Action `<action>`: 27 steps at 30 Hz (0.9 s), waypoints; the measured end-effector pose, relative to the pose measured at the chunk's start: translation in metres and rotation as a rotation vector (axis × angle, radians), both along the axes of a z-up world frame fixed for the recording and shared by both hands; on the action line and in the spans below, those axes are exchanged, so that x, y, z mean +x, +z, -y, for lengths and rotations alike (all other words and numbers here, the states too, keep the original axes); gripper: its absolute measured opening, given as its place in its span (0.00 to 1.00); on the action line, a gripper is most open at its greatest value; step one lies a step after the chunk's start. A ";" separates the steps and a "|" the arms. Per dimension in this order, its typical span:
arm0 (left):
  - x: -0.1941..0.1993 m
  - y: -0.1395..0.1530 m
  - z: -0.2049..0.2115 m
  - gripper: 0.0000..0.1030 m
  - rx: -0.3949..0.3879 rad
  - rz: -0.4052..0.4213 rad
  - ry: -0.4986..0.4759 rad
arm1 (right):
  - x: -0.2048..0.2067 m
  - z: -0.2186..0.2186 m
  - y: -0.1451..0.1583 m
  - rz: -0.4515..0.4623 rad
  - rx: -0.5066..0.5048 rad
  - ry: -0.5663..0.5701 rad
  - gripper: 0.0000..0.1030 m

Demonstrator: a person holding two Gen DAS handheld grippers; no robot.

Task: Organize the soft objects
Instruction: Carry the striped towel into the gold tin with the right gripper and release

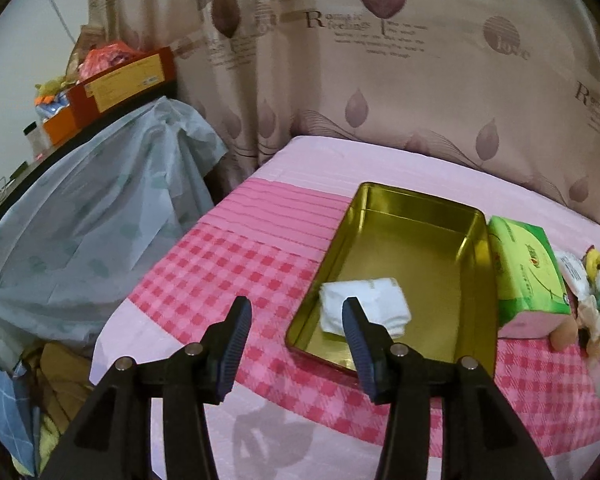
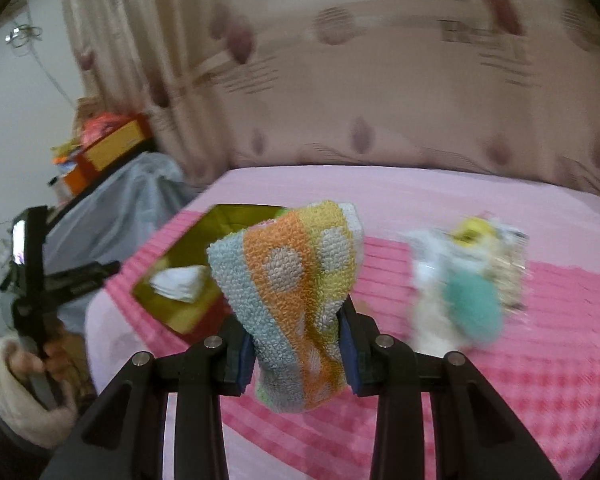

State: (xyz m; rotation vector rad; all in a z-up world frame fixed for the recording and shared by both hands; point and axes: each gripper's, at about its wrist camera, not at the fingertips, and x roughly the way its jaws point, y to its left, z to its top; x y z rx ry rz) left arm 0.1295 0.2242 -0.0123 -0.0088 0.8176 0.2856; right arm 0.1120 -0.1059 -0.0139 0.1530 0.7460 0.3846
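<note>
Right gripper clamps a soft, light striped towel mid-fold; it droops, likely needing a central pinch. Gold tin at ten o'clock. Left gripper hangs released.

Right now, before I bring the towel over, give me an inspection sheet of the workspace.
Surface: bed with pink checked and striped cover, flat.
Job's things: open gold metal tin on the bed; folded white cloth inside its near end; striped terry towel in blue, orange and yellow off the bed; green tissue pack against the tin's right side; pile of small plush toys beyond it.
Clutter: red and orange boxes on a side shelf draped in pale blue sheeting.
Grippers: left gripper open, empty; right gripper shut on the towel.
Cables: thin wire on the wall.
Surroundings: beige leaf-print curtain behind the bed.
</note>
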 end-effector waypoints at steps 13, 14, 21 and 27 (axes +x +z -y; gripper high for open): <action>-0.003 0.000 -0.039 0.47 -0.074 0.025 0.139 | 0.070 -0.147 -0.001 -0.041 0.010 0.237 0.31; -0.003 0.000 -0.041 0.47 -0.083 0.026 0.144 | 0.075 -0.154 -0.002 -0.049 0.012 0.244 0.31; -0.001 -0.004 -0.049 0.47 -0.130 0.019 0.168 | 0.107 -0.191 -0.029 -0.109 -0.051 0.267 0.31; 0.000 -0.005 -0.048 0.47 -0.118 0.025 0.165 | 0.126 -0.208 -0.053 -0.156 -0.103 0.260 0.33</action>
